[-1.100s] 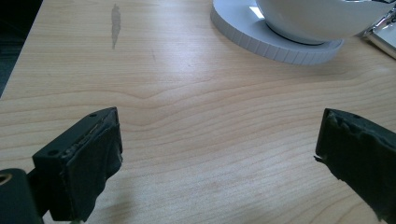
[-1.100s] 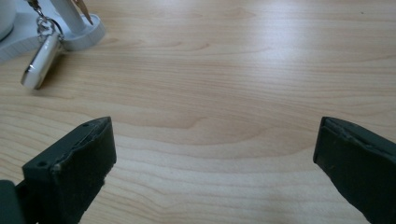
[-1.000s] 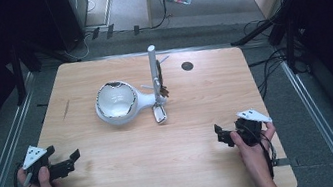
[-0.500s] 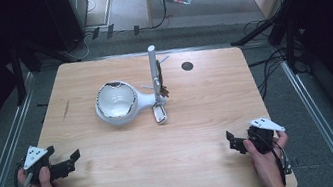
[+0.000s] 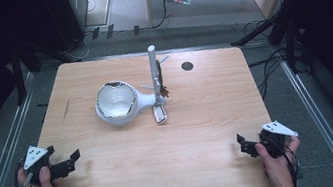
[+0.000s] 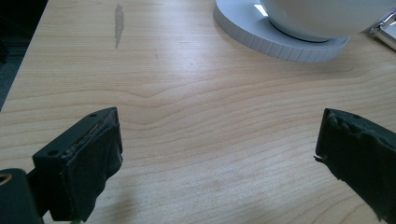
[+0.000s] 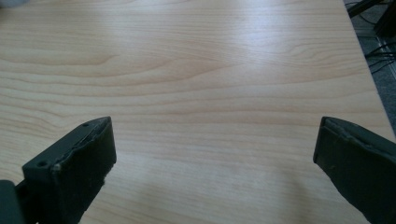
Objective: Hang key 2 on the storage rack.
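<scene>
- High view, nearest stuff first: left gripper (image 5: 67, 165) sits low over the near-left corner of the table (image 5: 209, 117), right gripper (image 5: 244, 146) over the near-right corner, each held in a hand, well apart from each other.
- Both sets of jaws are spread wide with nothing between them; the gripper views just show bare wood in the gap. The pads (image 6: 93, 172) look like chunky black blocks with rough, chewed-up rubbery faces.
- Tabletop is pale wood grain, smooth with a soft sheen, plus a dark smudge (image 6: 118, 23) toward the left edge.
- Further out, mid-table: a glossy white bowl-shaped lamp (image 5: 116, 101) on a round ribbed base (image 6: 280, 42), with a white post (image 5: 154, 70) standing upright just right of it. It's well apart from both grippers.
- Small round dark hole (image 5: 187, 66) near the far edge.
- Beyond that, grey floor with cables and metal rails along both sides.
</scene>
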`<state>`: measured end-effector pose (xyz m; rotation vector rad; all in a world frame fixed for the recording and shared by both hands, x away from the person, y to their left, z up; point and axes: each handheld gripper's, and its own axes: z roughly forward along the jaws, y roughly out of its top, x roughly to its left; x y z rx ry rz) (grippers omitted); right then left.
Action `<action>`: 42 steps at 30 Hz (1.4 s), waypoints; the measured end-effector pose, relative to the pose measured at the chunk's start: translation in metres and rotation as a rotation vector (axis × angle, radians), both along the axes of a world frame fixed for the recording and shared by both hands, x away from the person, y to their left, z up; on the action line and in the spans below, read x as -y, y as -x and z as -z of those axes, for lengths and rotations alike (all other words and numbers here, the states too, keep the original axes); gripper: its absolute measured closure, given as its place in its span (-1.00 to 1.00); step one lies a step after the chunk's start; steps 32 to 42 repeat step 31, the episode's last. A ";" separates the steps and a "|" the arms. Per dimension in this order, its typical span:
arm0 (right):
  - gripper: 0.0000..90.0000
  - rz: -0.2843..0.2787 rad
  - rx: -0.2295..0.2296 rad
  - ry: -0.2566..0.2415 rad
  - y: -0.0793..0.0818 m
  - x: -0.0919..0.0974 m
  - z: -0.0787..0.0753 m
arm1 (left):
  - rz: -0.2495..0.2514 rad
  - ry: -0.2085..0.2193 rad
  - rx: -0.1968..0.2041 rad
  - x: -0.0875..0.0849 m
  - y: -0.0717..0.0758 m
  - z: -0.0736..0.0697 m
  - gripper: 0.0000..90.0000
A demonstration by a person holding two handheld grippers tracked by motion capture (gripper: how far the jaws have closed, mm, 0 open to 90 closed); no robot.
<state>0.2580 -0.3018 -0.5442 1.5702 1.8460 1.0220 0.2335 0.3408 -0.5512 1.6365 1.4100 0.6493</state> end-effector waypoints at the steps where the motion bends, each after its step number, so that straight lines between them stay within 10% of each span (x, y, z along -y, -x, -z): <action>1: -1.00 -0.005 0.003 0.008 0.001 0.003 0.001 | 0.000 -0.001 -0.001 0.000 0.000 0.000 -0.98; 16: -1.00 -0.004 0.047 -0.045 0.020 0.039 0.001 | -0.006 0.009 0.004 -0.001 0.001 0.000 -0.98; 42: -1.00 0.002 0.073 -0.105 0.023 0.042 0.003 | 0.000 0.037 0.007 -0.004 0.001 0.000 -0.98</action>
